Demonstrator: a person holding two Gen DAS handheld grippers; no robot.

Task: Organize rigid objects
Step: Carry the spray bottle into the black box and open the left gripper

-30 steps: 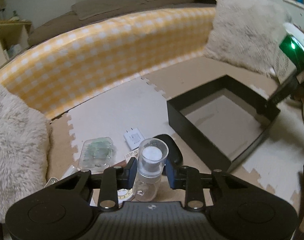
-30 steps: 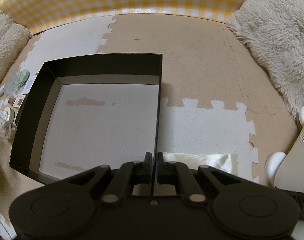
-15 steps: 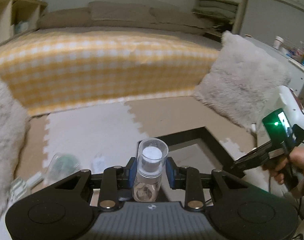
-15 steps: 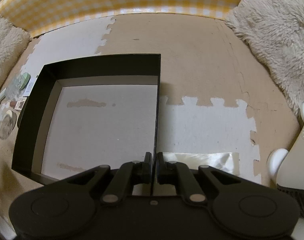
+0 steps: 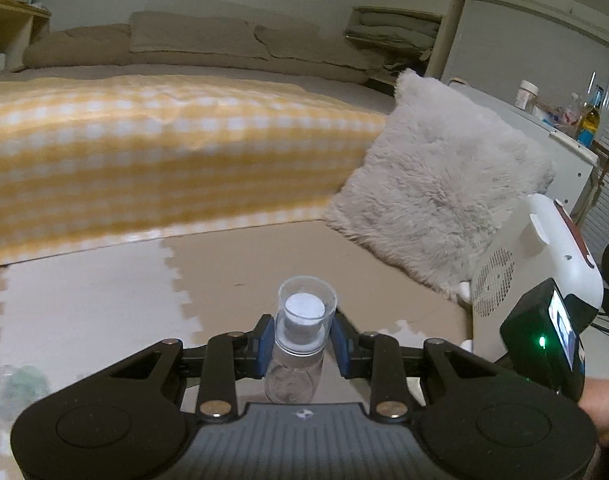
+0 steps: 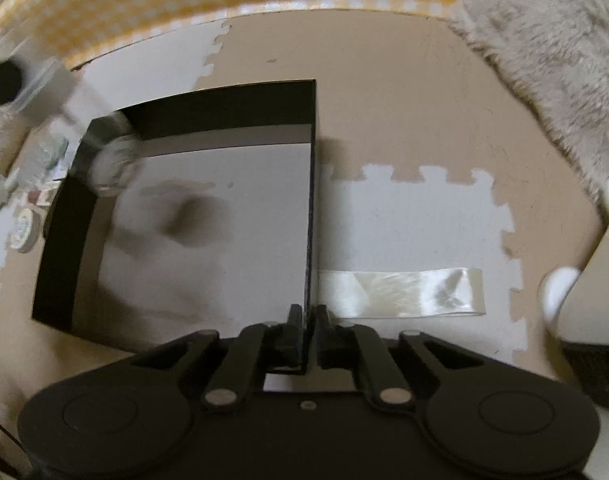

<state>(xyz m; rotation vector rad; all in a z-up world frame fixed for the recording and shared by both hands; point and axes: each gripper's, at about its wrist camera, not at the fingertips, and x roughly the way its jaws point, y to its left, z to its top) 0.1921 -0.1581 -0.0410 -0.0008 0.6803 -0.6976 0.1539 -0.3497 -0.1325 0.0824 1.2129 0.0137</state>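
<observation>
1. The left gripper [image 5: 302, 346] is clamping its blue-padded fingers [image 5: 265, 344] on a small clear plastic spray bottle with a transparent cap and white nozzle [image 5: 302, 336], pressing on the neck just under the cap.
2. The bottle is standing upright between the pads and is hanging in the air, off the beige and white foam puzzle-mat floor [image 5: 104, 304].
3. In the right wrist view the same bottle is showing as a blurred pale shape [image 6: 114, 160] over the far left corner of the box.
4. The right gripper [image 6: 306, 322] is pinching its fingers together on the right-hand wall of a shallow black cardboard box with a pale grey floor [image 6: 176, 114].
5. The box is sitting on the mat, and its inside is showing only bare grey floor with a soft dark shadow; nothing is lying in it.
6. Beside the box's left wall, several small items are lying on the mat, among them a round pale tin-like disc [image 6: 24, 228]; the others are too blurred to name.
7. A strip of glossy clear tape [image 6: 400, 292] is lying on the white mat tile just to the right of the gripped wall.
8. A fluffy grey cushion [image 5: 440, 188] is leaning near a bed covered in a yellow-and-white checked blanket [image 5: 144, 152].
9. A white appliance with a perforated grille [image 5: 524, 264] is standing just beside the cushion.
</observation>
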